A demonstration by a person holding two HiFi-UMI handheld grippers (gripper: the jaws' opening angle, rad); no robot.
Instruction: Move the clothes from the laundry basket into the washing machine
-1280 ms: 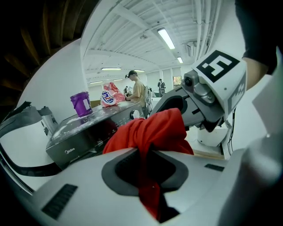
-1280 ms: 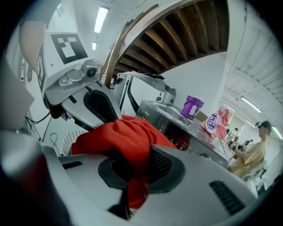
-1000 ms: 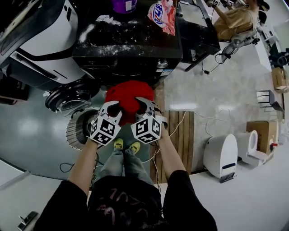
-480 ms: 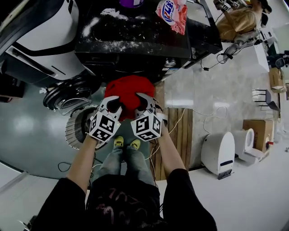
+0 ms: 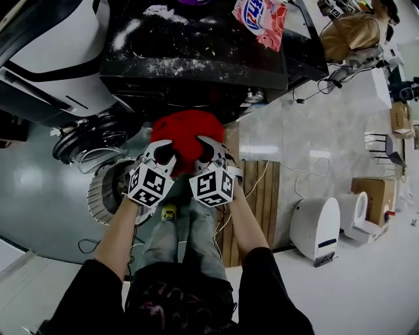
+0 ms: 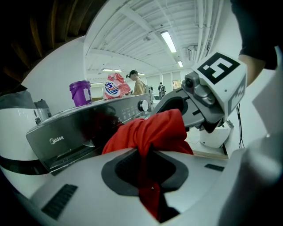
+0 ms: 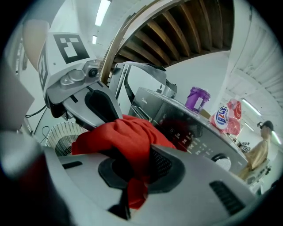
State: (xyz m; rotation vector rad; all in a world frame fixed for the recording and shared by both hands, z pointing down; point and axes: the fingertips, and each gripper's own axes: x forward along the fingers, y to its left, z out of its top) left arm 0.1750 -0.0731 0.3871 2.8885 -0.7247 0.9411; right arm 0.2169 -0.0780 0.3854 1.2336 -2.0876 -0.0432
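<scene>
A laundry corner set up inside a big open hall, more lab or test floor than home

A dark washing machine [image 5: 196, 72] stands next to a large white appliance [image 5: 52, 59], with a purple tub [image 6: 80, 92] and a red-and-white detergent bag [image 5: 260, 19] on its powder-dusted top and a white mesh laundry basket [image 5: 105, 193] on the floor before it; round about lie loose cables [image 5: 308, 176] on a glossy pale floor, a strip of wooden planks [image 5: 258, 196], cardboard boxes [image 5: 372, 193] and a white floor unit [image 5: 317, 229], while the left gripper view shows a high white ceiling with long strip lights [image 6: 168, 41] and a person [image 6: 135, 84] standing farther back in the hall
</scene>
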